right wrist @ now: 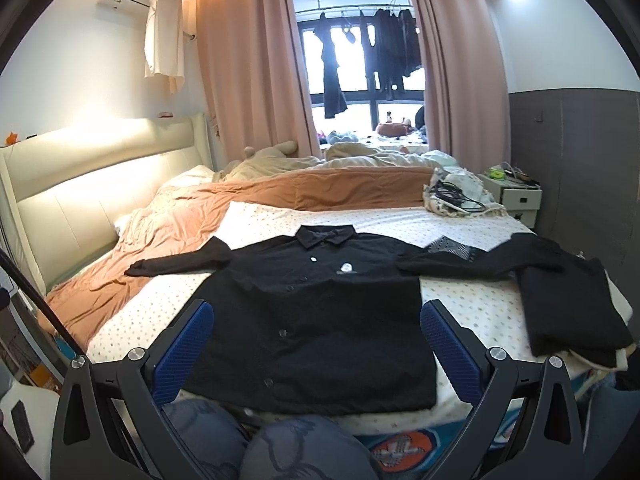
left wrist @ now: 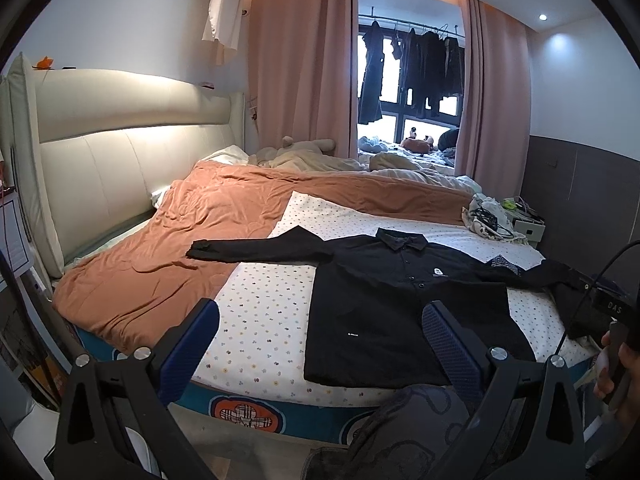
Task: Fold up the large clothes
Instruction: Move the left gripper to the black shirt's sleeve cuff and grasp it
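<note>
You have 1 long-sleeved black button-up shirt spread flat, front up, by the near edge of the dotted white mattress; 1 folded black garment lies at its right corner. An orange-brown quilt covers the headboard side. Your left gripper and right gripper hover spread wide, holding nothing.

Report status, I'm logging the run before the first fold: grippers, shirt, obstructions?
Left gripper open, empty. Right gripper open, empty. Black shirt flat on bed, sleeves spread, unfolded. Folded black garment beside right sleeve.
</note>
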`<act>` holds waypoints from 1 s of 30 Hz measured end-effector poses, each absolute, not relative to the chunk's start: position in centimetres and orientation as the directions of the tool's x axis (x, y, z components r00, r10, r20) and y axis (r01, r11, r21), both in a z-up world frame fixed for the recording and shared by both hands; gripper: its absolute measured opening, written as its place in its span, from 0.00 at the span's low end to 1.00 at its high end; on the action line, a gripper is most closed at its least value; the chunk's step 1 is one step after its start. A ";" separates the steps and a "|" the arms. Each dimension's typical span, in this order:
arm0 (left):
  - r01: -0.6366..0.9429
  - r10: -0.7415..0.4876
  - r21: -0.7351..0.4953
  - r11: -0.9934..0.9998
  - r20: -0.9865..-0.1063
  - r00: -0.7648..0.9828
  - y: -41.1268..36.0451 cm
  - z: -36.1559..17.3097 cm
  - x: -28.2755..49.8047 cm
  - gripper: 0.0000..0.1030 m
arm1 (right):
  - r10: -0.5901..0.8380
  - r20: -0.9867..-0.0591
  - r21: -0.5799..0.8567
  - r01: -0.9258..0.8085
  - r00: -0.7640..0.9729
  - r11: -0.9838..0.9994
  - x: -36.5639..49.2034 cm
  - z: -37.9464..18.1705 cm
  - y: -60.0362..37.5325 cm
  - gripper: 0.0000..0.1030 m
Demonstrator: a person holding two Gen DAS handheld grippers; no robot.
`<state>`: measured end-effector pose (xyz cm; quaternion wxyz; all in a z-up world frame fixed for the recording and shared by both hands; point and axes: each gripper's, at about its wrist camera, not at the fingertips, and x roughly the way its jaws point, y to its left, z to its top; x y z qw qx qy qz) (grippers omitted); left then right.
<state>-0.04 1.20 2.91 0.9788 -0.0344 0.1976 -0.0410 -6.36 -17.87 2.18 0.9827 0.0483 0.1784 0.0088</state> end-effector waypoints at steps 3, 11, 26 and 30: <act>0.050 -0.077 -0.079 0.996 -0.383 0.920 1.6 3.4 1.7 1.00 | 0.061 -0.361 0.100 -0.026 0.931 0.995 -3.4 2.7 -17.9 1.00; 0.021 -0.057 -0.097 0.995 -0.386 0.921 2.7 4.8 7.8 1.00 | 0.114 -0.373 0.117 -0.075 0.921 0.990 4.3 3.8 -18.7 1.00; -0.061 -0.018 -0.154 0.986 -0.467 0.884 6.5 2.2 19.8 1.00 | 0.207 -0.410 0.203 -0.132 0.888 0.970 19.4 4.3 -17.4 1.00; -0.094 -0.010 -0.192 0.977 -0.481 0.877 8.6 1.7 22.8 1.00 | 0.230 -0.430 0.232 -0.140 0.873 0.963 24.2 3.7 -16.8 1.00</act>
